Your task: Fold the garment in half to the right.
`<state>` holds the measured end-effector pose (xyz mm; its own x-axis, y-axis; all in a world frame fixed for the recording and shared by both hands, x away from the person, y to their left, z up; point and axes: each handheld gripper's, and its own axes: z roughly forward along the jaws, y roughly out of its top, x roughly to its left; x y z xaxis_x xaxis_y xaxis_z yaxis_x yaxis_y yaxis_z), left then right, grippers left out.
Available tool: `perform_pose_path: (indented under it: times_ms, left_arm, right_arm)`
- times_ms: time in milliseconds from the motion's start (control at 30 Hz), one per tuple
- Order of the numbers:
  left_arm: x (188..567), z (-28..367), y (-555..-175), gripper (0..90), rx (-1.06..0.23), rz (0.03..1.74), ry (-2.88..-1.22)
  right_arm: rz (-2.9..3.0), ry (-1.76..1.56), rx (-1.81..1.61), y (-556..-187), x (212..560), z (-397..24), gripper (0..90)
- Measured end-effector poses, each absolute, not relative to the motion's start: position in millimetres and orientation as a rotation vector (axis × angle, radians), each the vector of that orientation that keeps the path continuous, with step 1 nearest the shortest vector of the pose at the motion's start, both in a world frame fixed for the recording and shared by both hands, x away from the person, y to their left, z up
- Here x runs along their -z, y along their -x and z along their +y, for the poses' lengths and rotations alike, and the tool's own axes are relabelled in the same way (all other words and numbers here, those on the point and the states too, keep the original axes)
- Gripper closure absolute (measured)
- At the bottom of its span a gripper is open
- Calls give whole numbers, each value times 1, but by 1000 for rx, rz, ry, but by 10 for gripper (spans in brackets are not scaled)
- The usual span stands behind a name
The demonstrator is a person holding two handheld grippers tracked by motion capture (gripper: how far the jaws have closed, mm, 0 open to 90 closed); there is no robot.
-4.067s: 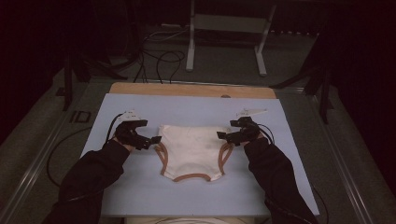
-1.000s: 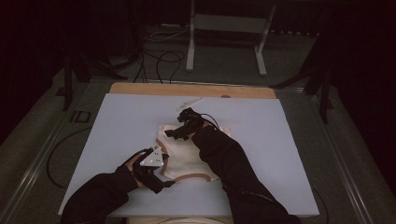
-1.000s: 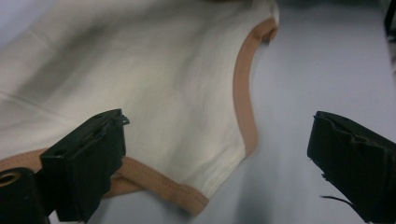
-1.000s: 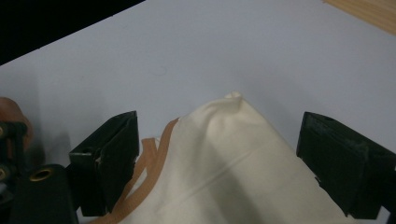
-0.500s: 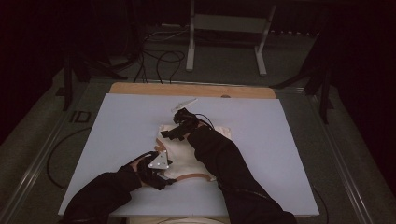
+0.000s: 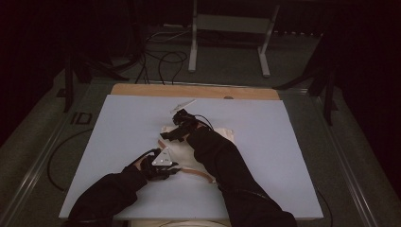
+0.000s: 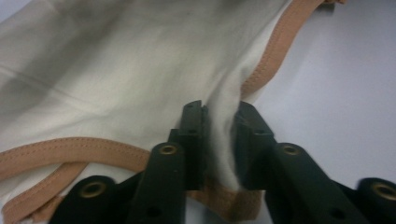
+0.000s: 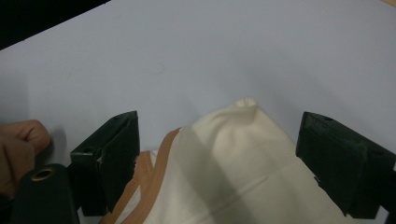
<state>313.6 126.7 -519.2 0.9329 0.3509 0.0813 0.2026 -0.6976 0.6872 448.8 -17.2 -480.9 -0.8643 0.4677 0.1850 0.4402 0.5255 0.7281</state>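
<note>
The cream garment, edged with tan binding, lies bunched near the middle of the pale blue table top, partly under the person's right sleeve in the high view. Left gripper: in the left gripper view its jaws have just been closing and now stand narrow, with a raised fold of the cream fabric pinched between the pads at the garment's bound edge; the cloth is gathered into a ridge running up out of the gap, and the binding passes beneath the jaws. In the high view this gripper sits at the near left edge of the garment, its grey three-cornered plate facing up, the hand in a black sleeve behind it. Right gripper: in the right gripper view its jaws stand wide apart, one at each side of a corner of the garment that lies flat on the table between them; the pads do not press on the cloth, and a small peak of fabric rises at the far tip of that corner. In the high view the right gripper is at the far left part of the garment, the arm crossing over the cloth. The two grippers are near each other, not touching
</note>
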Motion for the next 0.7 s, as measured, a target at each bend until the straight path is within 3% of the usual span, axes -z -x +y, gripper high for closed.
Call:
perform_pose_path:
  times_ms: [133,500,700]
  left_arm:
    - [519,126,-316,837,-260,408,-2360]
    - [520,126,-315,852,-260,413,-2360]
    - [520,126,-315,852,-257,417,-2355]
  right_arm:
    - [2716,-814,-1280,-453,483,-15,135]
    - [2690,-870,-1191,-469,484,1,138]
    - [2675,-915,-1191,-473,488,11,243]
